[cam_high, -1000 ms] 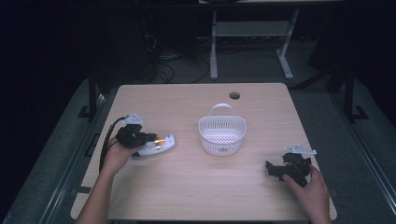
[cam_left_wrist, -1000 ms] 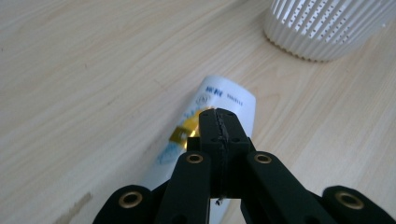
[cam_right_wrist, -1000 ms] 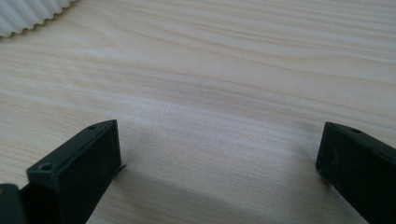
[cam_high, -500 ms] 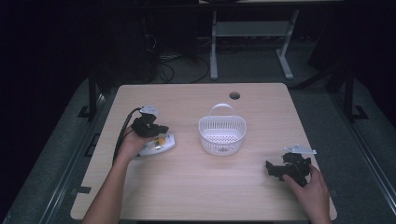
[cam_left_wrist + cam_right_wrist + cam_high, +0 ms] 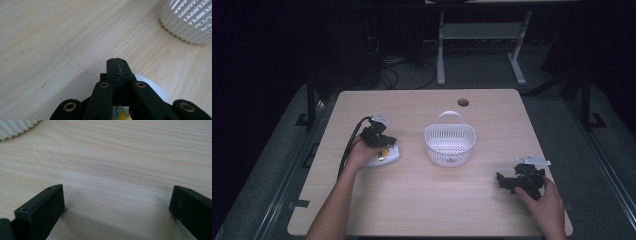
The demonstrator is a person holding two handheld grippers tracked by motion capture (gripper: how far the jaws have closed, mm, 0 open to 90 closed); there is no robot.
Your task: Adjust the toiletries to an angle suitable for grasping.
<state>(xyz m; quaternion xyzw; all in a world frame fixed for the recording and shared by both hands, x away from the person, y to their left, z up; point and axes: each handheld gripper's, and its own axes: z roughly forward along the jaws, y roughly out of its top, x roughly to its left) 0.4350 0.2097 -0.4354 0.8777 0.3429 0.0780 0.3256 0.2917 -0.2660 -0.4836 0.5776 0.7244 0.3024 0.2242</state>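
My left gripper (image 5: 382,141), jaws pressed together, sits over the white packet (image 5: 384,156) left of the white basket (image 5: 450,144) — a pickup seems underway, needing reopened jaws — while my right gripper (image 5: 508,181) rests wide apart.

Nothing here is legible to me. The white object (image 5: 384,155) under my left gripper (image 5: 379,137) carries a yellow and blue patch, possibly a printed label, too blurred to read. The white basket (image 5: 450,144) and wooden table (image 5: 437,205) carry no lettering I can make out.
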